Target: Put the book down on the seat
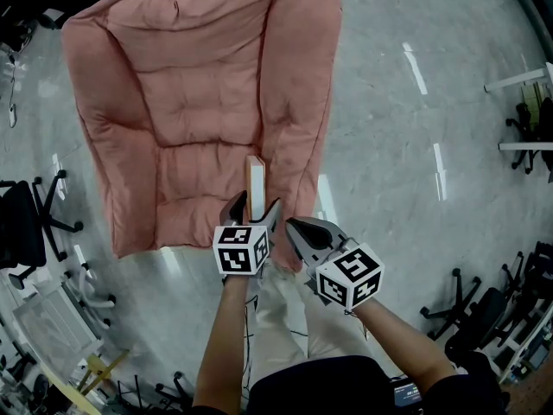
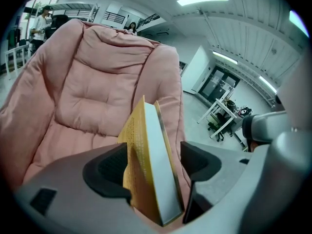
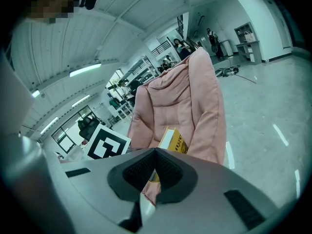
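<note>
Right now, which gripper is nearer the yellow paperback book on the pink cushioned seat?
Left. The open left gripper straddles the yellow book; the shut right gripper hangs to its right.

The thick book with yellow covers and a pale page block (image 1: 256, 178) stood upright on its lower edge, page edges facing the person and spine away, tilted slightly. It was over the front part of the salmon-pink, quilted fabric armchair (image 1: 186, 102), close beside the padded arm on the picture's right in the head view. Its lower end sat between the parted jaws of the left gripper (image 1: 256, 209), with a gap showing at one pad. Whether its bottom edge rested on the seat cushion could not be told. The armchair's tufted backrest rose beyond it.
</note>
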